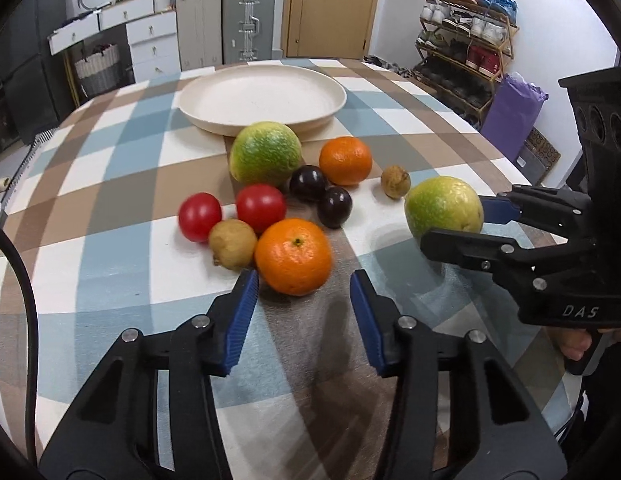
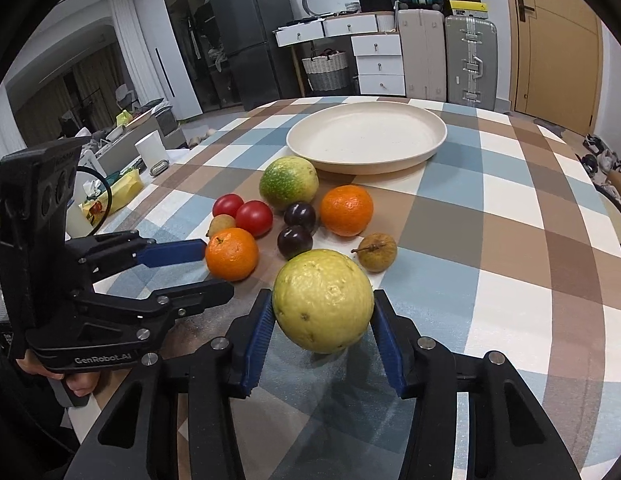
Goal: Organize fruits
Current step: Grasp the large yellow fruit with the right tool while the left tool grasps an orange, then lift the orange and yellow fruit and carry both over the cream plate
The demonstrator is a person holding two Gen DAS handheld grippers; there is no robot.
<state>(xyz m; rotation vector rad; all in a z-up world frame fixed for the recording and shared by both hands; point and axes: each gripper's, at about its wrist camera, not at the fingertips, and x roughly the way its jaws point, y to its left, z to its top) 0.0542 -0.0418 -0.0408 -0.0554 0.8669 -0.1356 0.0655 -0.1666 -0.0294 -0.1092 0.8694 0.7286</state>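
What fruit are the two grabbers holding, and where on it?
The right gripper squeezes the yellow-green guava by its two sides. The left gripper holds nothing yet; the near orange sits just past its fingertips.

A lived-in home, by the look of its clutter; a round dining table (image 1: 410,120) under a checked cloth; a wooden shoe rack (image 1: 466,40) packed with trainers by the door (image 1: 330,4); suitcases (image 2: 446,56) beside white drawers (image 2: 378,60); a dark fridge (image 2: 246,36); a wicker basket (image 2: 326,68).
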